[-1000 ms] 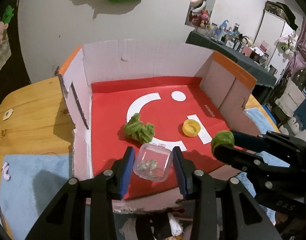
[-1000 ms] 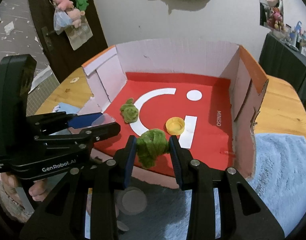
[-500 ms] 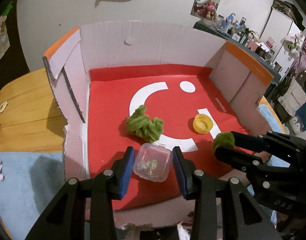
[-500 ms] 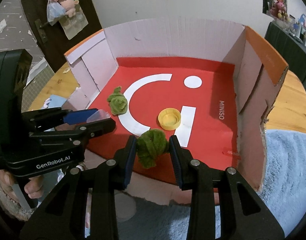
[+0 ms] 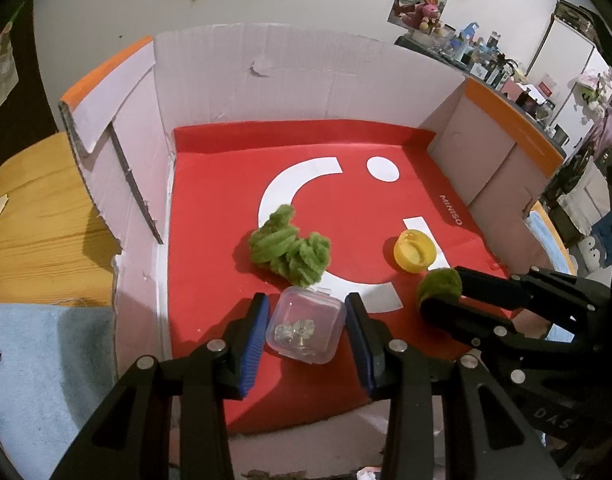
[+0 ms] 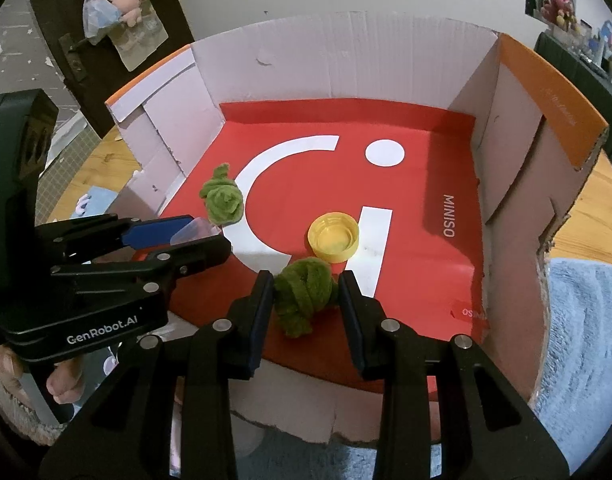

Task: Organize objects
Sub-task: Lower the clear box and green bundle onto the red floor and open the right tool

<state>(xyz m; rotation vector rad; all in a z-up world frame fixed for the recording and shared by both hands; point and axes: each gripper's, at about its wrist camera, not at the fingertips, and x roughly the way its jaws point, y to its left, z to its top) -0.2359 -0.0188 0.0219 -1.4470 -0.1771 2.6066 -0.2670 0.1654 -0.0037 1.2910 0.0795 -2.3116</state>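
Over red-floored cardboard box [image 5: 266, 80]: left tongs [image 5: 306, 326] clamping clear plastic case [image 5: 306, 330], right tongs [image 6: 306, 298] pinching green fuzzy ball [image 6: 304, 294]

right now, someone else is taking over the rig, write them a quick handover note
Left gripper: shut on the clear case, over the near part of the box.
Right gripper: shut on a green fuzzy bundle, also over the box's near edge.
Already on the red floor: another green bundle and a yellow cap.
Left to do: set down both held items and release.
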